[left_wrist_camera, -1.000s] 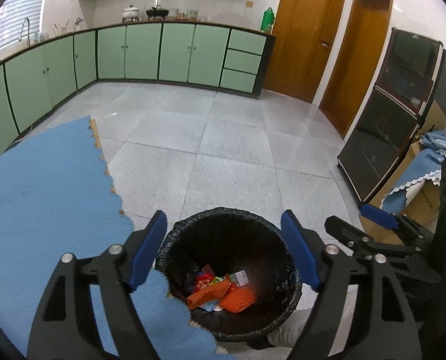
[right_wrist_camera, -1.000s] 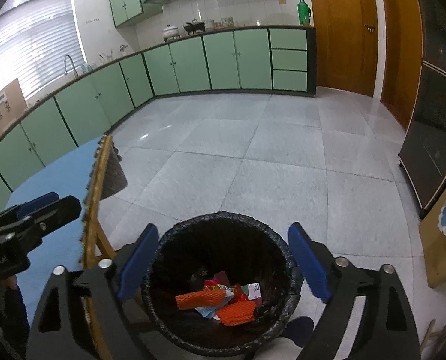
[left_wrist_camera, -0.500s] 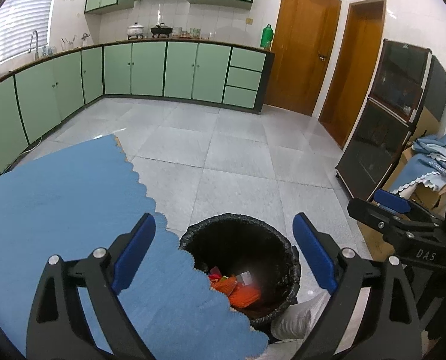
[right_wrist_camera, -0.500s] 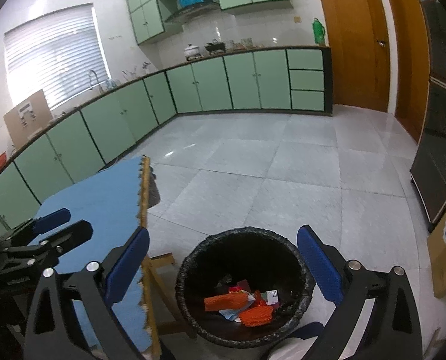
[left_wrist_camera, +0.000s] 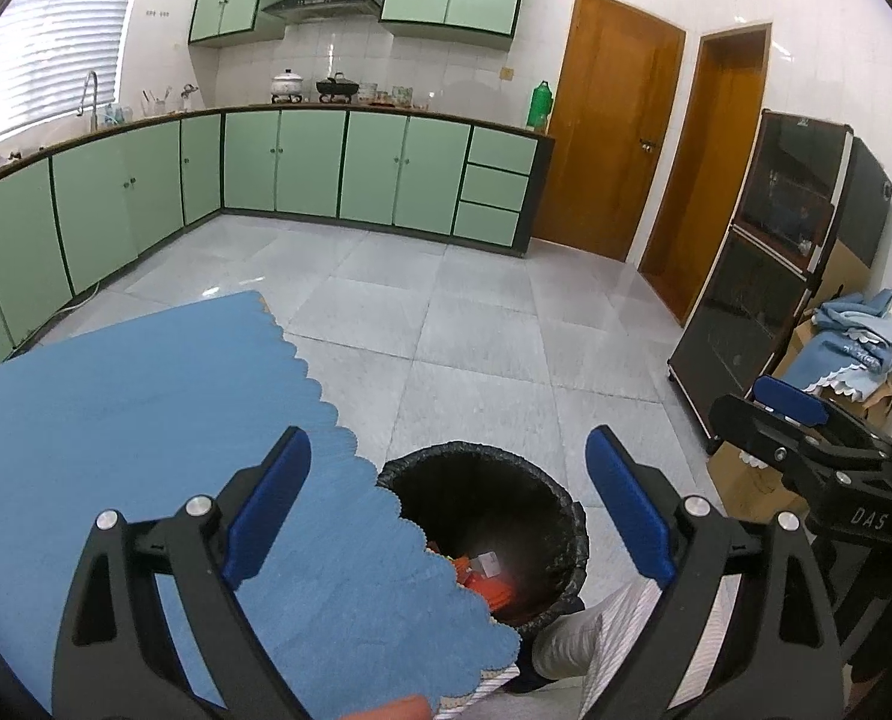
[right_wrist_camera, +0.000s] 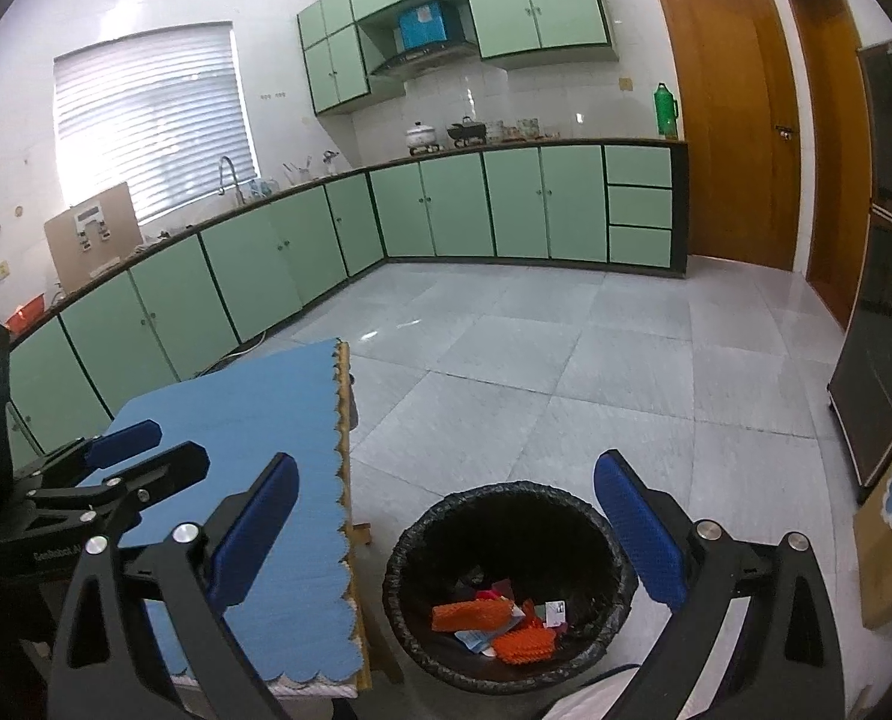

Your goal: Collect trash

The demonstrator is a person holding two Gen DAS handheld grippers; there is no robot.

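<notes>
Looking down along the left tongs [left_wrist_camera: 446, 516], a black-lined trash bin [left_wrist_camera: 566, 516] is seen on the tiled floor [left_wrist_camera: 482, 324], just beside the scalloped edge of the blue cloth [left_wrist_camera: 122, 396] that covers the bench. The bin's near-left rim is hidden by the cloth in this view. Both sets of tongs are spread wide with nothing gripped; the jaws of each have just been opening, and no object is seen between them.

From the right wrist view, the right tongs [right_wrist_camera: 446, 528] are framed around the same trash bin [right_wrist_camera: 410, 546], which stands on the floor [right_wrist_camera: 566, 360] well below them. Inside the bin, orange mesh pieces [right_wrist_camera: 470, 613], a small white card [right_wrist_camera: 555, 609] and scraps of wrapper are collected at the bottom. The bench, draped with its blue cloth [right_wrist_camera: 254, 420], is seen at the left of the bin, with a wooden edge [right_wrist_camera: 343, 396] showing along its side. The left tongs [right_wrist_camera: 140, 450] are visible over the cloth in this view, and the right tongs [left_wrist_camera: 788, 414] appear at the right edge of the left wrist view.

An orange shape [left_wrist_camera: 398, 708] is glimpsed at the very bottom of the left wrist view; what it is cannot be told. Green cabinets [left_wrist_camera: 374, 168] and wooden doors [left_wrist_camera: 608, 132] are seen along the far walls.
</notes>
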